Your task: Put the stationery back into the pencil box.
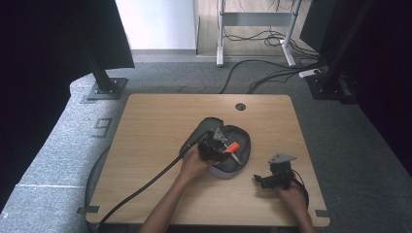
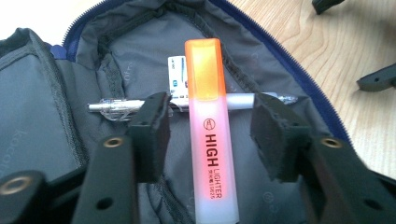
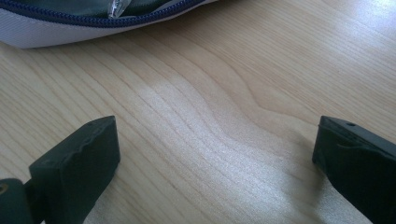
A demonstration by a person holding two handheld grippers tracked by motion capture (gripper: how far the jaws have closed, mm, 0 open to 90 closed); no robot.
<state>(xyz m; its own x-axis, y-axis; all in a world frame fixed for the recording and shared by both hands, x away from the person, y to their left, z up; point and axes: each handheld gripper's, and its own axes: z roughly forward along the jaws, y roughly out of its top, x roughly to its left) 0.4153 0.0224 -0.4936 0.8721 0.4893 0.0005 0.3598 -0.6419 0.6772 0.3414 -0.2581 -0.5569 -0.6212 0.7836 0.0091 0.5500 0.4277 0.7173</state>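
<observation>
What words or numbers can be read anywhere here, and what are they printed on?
"HIGH LIGHTER": on the orange highlighter, along its barrel.
Small line under it: too small to read.
Blue print on the white label behind the highlighter: blurred.
Faint print on the pencil case lining: unreadable.
"9": marked on the grey floor left of the table.

A pale wooden worktop [image 1: 160,145] stands on grey carpet [image 1: 58,141]. Black curtains [image 1: 43,53] hang at both sides. Behind, a white wall panel [image 1: 155,24], a metal desk frame [image 1: 255,22] and black cables [image 1: 272,73] strewn across the floor.
</observation>
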